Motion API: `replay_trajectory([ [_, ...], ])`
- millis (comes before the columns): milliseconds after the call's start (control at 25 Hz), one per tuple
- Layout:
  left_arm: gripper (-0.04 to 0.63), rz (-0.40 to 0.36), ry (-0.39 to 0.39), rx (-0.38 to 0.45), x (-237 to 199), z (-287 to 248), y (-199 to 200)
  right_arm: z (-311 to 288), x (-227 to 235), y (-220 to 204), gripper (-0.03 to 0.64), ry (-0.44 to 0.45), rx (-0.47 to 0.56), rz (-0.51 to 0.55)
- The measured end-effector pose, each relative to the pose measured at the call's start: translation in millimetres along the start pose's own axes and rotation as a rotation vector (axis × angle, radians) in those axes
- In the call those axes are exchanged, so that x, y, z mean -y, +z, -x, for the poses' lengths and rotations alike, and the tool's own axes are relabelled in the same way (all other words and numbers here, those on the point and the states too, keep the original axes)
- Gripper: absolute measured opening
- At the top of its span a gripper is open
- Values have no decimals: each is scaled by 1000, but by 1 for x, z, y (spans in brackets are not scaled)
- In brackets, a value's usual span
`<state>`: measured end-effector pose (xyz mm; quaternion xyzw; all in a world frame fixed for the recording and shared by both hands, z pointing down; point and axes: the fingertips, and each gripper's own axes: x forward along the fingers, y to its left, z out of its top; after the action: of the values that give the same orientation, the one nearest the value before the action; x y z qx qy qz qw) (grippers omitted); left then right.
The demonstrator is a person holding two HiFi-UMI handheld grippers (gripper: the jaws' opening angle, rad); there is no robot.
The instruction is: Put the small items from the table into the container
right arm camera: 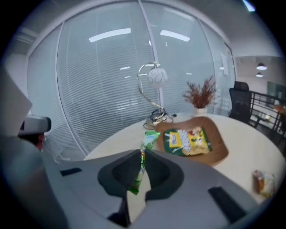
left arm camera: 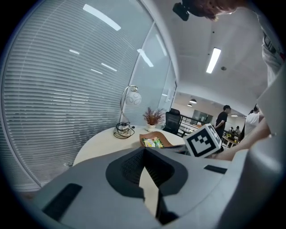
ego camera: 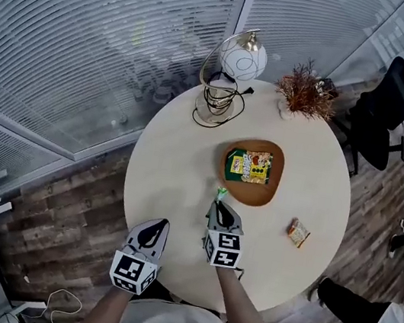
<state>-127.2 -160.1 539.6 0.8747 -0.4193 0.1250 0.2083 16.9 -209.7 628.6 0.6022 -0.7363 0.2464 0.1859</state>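
A brown wooden bowl sits right of centre on the round pale table, with a green and yellow snack packet lying in it. My right gripper hovers just short of the bowl's near left rim, shut on a thin green sachet that sticks out past its tips. In the right gripper view the sachet stands upright between the jaws, the bowl just beyond. A small orange packet lies on the table to the right. My left gripper rests shut and empty near the table's front edge.
A globe lamp with coiled cable and a dried plant in a pot stand at the table's far side. A black office chair is beyond on the right. A person's leg is near the table's right edge.
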Motion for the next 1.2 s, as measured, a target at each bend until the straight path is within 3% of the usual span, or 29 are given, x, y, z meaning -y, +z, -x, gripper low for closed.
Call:
replay_trajectory([
  [200,-6,-7,-31,7,28,-6,3,13,75,56,41,-112,68,-4],
  [480,-6,-1,37,13,62,-4,-4,-4,142,61,58,-159,43,24],
  [560,-5,1,75,25,72,-1,-3,-3,149,57,165,-131,42,16],
  [680,-6,7,128,51,84,-1,2,11,153,60,169,-87,70,16],
  [760,-5,15,154,66,95,-3,4,31,148,63,153,-38,88,37],
  [840,-6,25,172,82,108,-7,6,59,138,69,60,43,117,59],
  [920,-6,28,176,102,124,-14,10,95,128,78,23,157,182,59],
  [1040,-5,13,164,124,153,-24,13,157,122,80,17,276,286,29],
  [1200,-6,-6,149,138,184,-31,13,211,124,49,17,300,266,-28],
])
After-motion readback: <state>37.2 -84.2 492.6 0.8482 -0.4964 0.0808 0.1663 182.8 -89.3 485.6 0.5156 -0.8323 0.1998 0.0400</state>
